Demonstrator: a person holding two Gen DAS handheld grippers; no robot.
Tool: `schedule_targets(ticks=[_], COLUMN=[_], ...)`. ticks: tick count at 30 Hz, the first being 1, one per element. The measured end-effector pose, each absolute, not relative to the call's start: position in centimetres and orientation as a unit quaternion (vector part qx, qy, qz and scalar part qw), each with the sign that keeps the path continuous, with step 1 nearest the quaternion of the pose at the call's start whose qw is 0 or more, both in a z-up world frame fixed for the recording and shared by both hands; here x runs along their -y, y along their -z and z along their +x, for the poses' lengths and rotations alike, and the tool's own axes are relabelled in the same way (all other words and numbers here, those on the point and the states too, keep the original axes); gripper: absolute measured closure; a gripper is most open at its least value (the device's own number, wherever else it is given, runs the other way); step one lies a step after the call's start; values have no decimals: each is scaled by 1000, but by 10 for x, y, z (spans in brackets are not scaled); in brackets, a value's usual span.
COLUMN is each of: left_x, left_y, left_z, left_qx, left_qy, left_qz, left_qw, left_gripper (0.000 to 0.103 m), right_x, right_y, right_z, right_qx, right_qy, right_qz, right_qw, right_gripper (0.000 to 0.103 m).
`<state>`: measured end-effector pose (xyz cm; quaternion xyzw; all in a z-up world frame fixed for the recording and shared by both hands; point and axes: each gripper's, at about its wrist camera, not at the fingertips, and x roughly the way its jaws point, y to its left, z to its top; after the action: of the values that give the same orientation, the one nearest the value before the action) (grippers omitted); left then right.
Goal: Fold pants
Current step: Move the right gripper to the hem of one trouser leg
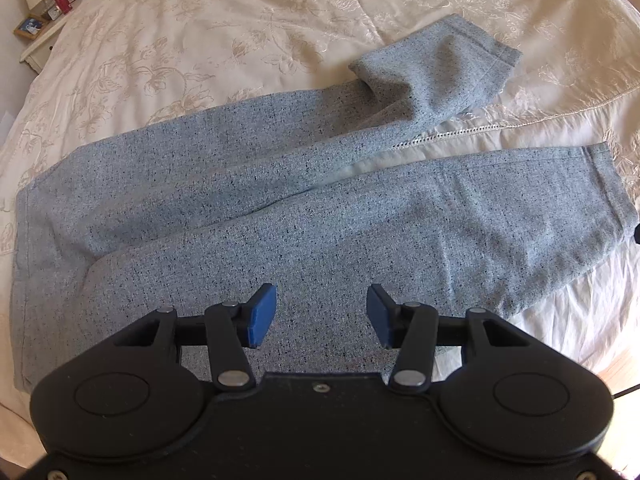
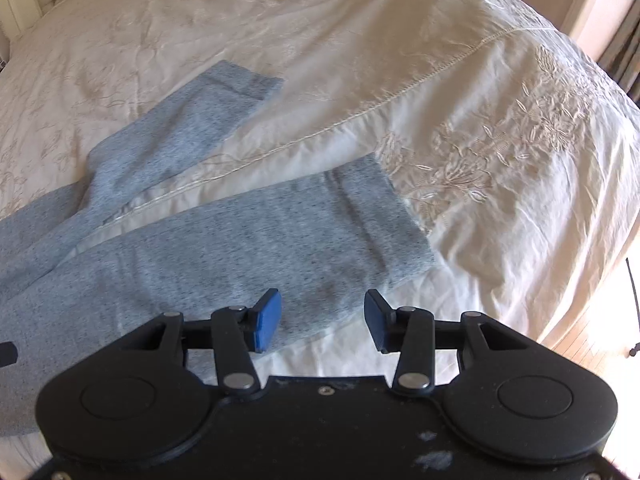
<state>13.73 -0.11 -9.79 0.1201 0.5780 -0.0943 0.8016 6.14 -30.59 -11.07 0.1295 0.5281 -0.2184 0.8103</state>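
L hand-held gripper [image 1: 321, 314] released over pants [image 1: 280, 208], R hand-held gripper [image 2: 322, 318] released, nr leg hem

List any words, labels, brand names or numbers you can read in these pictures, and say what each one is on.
None can be read.
The pants show no tag or print.
The bedspread carries only embroidered flowers.
The small items on the nightstand are too small and blurred to read.
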Motion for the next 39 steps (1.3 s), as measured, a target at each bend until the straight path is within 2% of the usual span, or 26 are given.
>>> schedule_targets(ticks=[12, 16, 17, 18, 19, 23, 26, 31, 34, 36, 39], left_x=[46, 56, 58, 60, 62, 72, 80, 92, 95, 92, 85], left_y=[95, 96, 98, 100, 103, 104, 103, 106, 98, 92, 95], left_z=[134, 133, 133, 134, 134, 135, 135, 137, 133, 129, 125], left_qx=[-599, -599, -602, -605, -609, -611, -605, -611, -600, -587, -589], left_qy=[20, 3, 0, -2, -4, -2, 3, 19, 24, 22, 12], left_qz=[87, 86, 84, 82, 80, 84, 90, 88, 93, 96, 99], left_qw=[796, 796, 794, 792, 789, 787, 791, 786, 794, 804, 802], left_gripper=[50, 50, 50, 50, 50, 50, 50, 50, 50, 49, 49], right_x=[421, 443, 446, 449, 453, 469, 474, 481, 478, 479, 480], right_y=[194, 217, 219, 220, 221, 179, 153, 207, 214, 205, 202], right_z=[116, 119, 120, 122, 124, 125, 124, 126, 130, 131, 143], right_qx=[-585, -607, -612, -618, -627, -646, -646, -659, -652, -636, -617], right_qy=[118, 64, 56, 47, 40, 23, 28, 96, 83, 62, 47], right_qz=[85, 136, 150, 167, 190, 274, 251, 226, 205, 213, 218], right_qw=[798, 780, 775, 767, 754, 712, 720, 711, 725, 739, 755], right_gripper=[59, 56, 58, 82, 100, 99, 99, 99, 91, 80, 78])
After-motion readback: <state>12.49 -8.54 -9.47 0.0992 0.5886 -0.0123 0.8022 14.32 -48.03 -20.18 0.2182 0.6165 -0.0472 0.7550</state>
